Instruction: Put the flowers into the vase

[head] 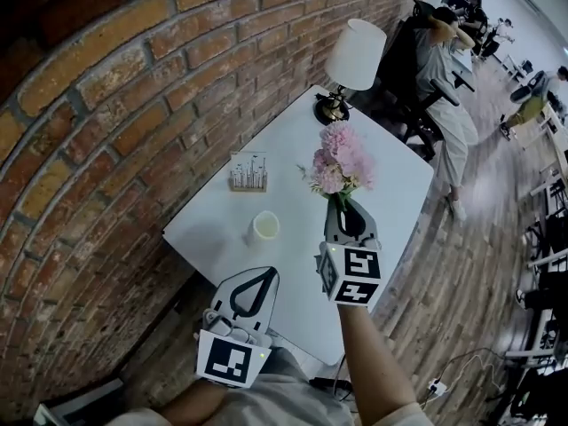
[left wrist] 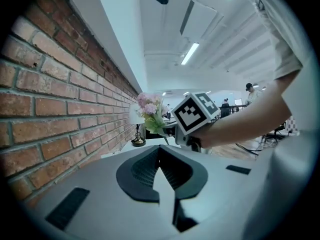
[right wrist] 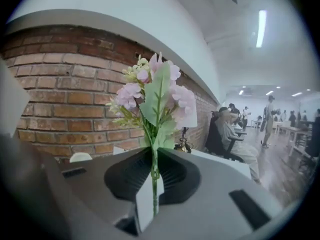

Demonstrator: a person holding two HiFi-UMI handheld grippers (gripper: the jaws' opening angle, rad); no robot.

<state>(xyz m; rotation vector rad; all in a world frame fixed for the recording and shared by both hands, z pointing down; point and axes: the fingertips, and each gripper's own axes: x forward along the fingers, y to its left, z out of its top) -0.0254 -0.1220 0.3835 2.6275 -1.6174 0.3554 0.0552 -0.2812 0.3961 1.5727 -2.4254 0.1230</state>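
A bunch of pink artificial flowers [head: 339, 167] with green leaves stands upright from my right gripper [head: 343, 206], which is shut on its thin green stem [right wrist: 154, 176]. The blooms [right wrist: 152, 95] fill the middle of the right gripper view, held up above the white table [head: 390, 193]. On the table to the left stand a small white cup [head: 264, 227] and a square patterned container [head: 248, 173]. My left gripper [head: 264, 277] hovers at the table's near edge, shut with nothing between its fingers [left wrist: 159, 153]; its view shows the flowers [left wrist: 149, 111] and the right gripper's marker cube [left wrist: 197, 113].
A table lamp [head: 351, 60] with a white shade stands at the table's far end. A brick wall [head: 115, 122] runs along the left. A person sits in a chair [head: 439, 69] beyond the table; more people and desks are at the far right.
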